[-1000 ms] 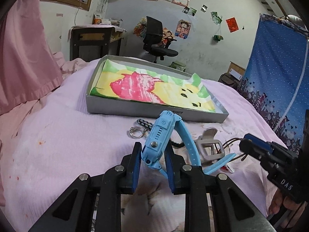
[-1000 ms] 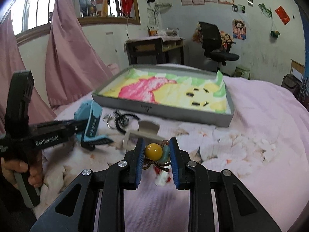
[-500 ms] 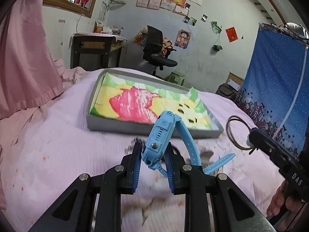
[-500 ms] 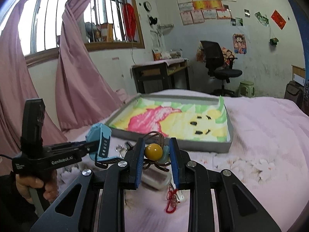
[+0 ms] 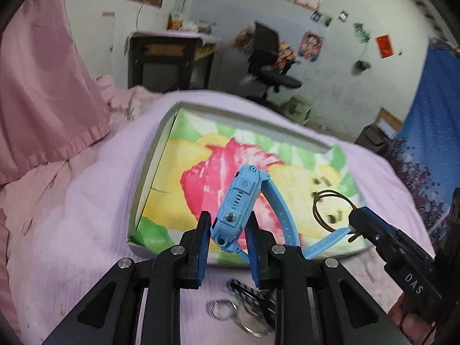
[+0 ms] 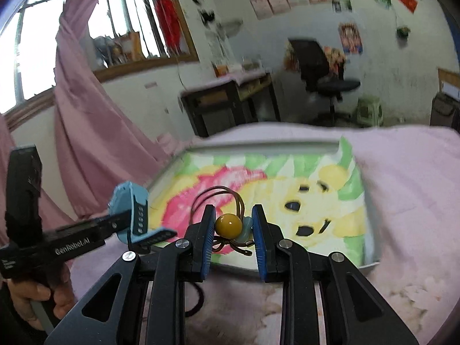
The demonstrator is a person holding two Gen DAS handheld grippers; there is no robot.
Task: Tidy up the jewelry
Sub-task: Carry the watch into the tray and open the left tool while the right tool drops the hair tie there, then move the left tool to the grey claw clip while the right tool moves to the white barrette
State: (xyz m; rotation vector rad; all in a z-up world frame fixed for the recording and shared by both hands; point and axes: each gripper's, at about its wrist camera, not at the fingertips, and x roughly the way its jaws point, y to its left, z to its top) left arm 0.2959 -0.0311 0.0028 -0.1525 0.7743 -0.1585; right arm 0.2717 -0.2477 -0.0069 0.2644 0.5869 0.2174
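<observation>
My left gripper (image 5: pixel 228 230) is shut on a light blue watch (image 5: pixel 238 201), whose straps hang to the right over the near edge of the grey tray (image 5: pixel 149 172). The tray is lined with a bright yellow, pink and green cloth (image 5: pixel 184 155). My right gripper (image 6: pixel 233 224) is shut on a brown cord bracelet with a yellow bead (image 6: pixel 229 224), held over the tray's near edge (image 6: pixel 238 270). In the left wrist view the right gripper (image 5: pixel 355 220) comes in from the right with the cord loop (image 5: pixel 327 207). The right wrist view has the left gripper (image 6: pixel 126 221) and watch (image 6: pixel 129 201) at left.
The tray lies on a bed with a pale pink cover (image 5: pixel 86 201). A metal ring (image 5: pixel 220 310) and dark jewelry pieces (image 5: pixel 247 290) lie on the cover under my left gripper. Pink curtains (image 6: pixel 86 109), a desk (image 6: pixel 230 100) and an office chair (image 6: pixel 325 69) stand beyond.
Both grippers have moved forward from the loose pieces on the cover to the tray's near edge, each still holding its item. The tray looks much closer now.
</observation>
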